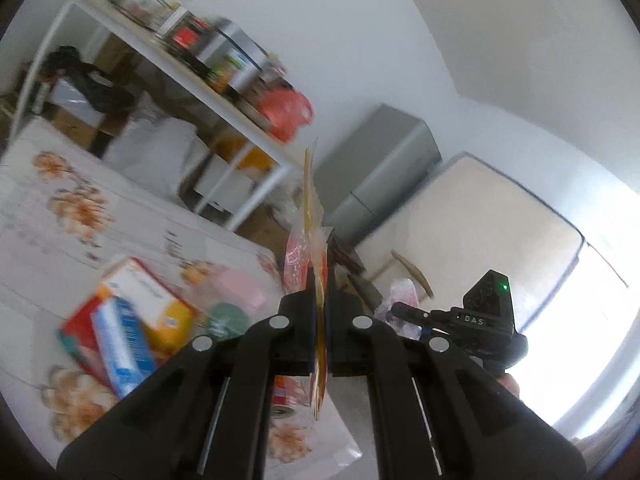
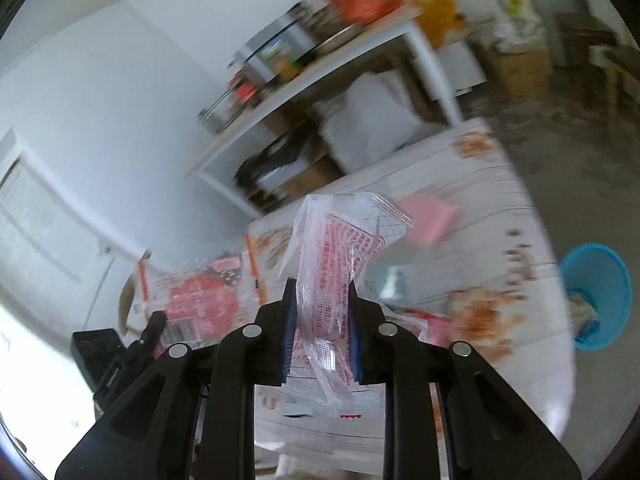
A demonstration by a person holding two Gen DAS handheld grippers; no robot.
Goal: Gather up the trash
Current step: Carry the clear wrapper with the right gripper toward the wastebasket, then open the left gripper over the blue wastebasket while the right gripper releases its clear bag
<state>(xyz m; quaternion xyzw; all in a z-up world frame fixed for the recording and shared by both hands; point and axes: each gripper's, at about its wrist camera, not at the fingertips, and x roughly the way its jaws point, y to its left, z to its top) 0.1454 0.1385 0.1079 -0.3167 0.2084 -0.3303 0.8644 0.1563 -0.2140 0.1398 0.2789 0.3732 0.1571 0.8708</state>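
Note:
My left gripper is shut on a flat red and yellow snack wrapper, held edge-on and lifted above the floral table. My right gripper is shut on a crumpled clear plastic bag with red print, also held above the table. The right gripper with its bag shows at the right of the left wrist view. The red wrapper and the left gripper body show at the left of the right wrist view. A blue bin stands on the floor beside the table's right edge.
Colourful boxes, a green lid and a pink pad lie on the table. A white shelf table loaded with pots and jars stands behind, with bags and boxes under it. A grey cabinet stands by the wall.

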